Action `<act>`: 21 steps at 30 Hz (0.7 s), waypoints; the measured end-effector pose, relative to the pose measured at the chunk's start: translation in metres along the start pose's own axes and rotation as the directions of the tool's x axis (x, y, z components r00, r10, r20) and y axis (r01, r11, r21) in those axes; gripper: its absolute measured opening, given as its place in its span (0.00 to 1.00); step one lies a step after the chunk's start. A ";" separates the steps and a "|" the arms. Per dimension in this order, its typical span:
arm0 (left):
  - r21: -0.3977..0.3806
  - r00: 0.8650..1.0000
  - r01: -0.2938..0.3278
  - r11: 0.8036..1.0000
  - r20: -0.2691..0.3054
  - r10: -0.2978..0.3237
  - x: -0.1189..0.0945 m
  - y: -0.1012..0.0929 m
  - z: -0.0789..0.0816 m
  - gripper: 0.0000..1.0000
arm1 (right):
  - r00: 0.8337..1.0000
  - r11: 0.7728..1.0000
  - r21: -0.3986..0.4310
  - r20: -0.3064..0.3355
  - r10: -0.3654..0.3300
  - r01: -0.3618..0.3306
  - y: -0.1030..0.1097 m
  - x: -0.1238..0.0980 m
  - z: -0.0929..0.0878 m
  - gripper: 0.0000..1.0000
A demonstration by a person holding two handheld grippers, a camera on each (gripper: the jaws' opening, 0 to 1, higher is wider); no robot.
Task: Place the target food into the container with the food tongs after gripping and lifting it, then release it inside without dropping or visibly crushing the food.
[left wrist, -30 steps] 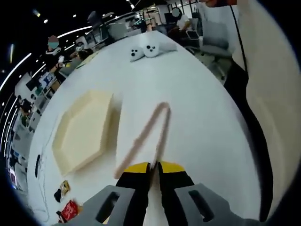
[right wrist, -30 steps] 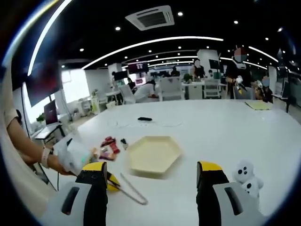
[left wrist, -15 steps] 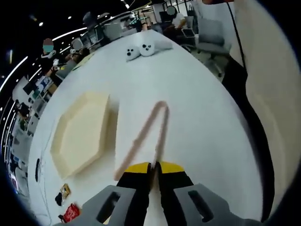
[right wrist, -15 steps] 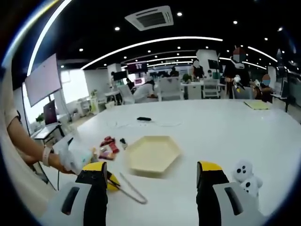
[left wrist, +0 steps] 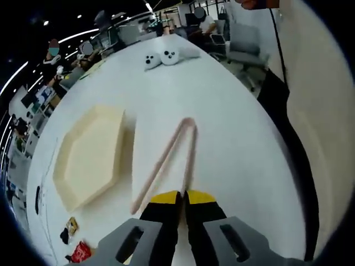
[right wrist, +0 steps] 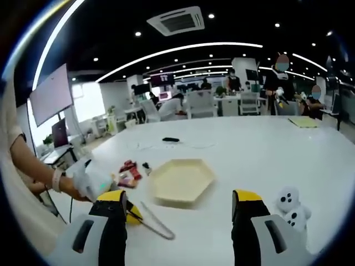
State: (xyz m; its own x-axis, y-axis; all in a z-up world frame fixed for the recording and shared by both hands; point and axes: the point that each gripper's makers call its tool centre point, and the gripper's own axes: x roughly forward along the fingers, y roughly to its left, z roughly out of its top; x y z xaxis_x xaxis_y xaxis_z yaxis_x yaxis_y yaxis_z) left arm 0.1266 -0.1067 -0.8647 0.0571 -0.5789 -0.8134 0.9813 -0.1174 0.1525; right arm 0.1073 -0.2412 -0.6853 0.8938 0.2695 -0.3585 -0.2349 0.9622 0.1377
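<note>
— Left gripper view: state of the left tongs (left wrist: 181, 195)?
— Clamped on one arm of the food tongs (left wrist: 176, 153), whose V lies along the white desk (left wrist: 222, 100), joined end pointing away, beside the hexagonal container (left wrist: 89, 155).
— Right tongs (right wrist: 178, 213)?
— Jaws wide apart, empty.
— Writing?
— None legible. White dotted plush food (right wrist: 291, 206) sits near the right tongs.

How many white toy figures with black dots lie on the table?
2, side by side: toy figure and toy figure at the table's far end in the left gripper view. More may be hidden.
</note>
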 end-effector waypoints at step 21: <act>-0.066 0.998 -0.036 0.997 0.056 0.040 -0.025 -0.007 0.008 0.00 | 0.999 0.999 0.002 -0.001 0.040 -0.040 0.012 0.005 -0.001 0.79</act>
State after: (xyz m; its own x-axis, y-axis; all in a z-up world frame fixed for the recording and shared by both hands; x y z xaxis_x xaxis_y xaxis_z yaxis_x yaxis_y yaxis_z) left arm 0.1164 -0.0977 -0.8408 0.0856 -0.6273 -0.7741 0.9886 -0.0430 0.1442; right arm 0.1088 -0.2284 -0.6861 0.8830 0.3082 -0.3539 -0.2702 0.9505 0.1535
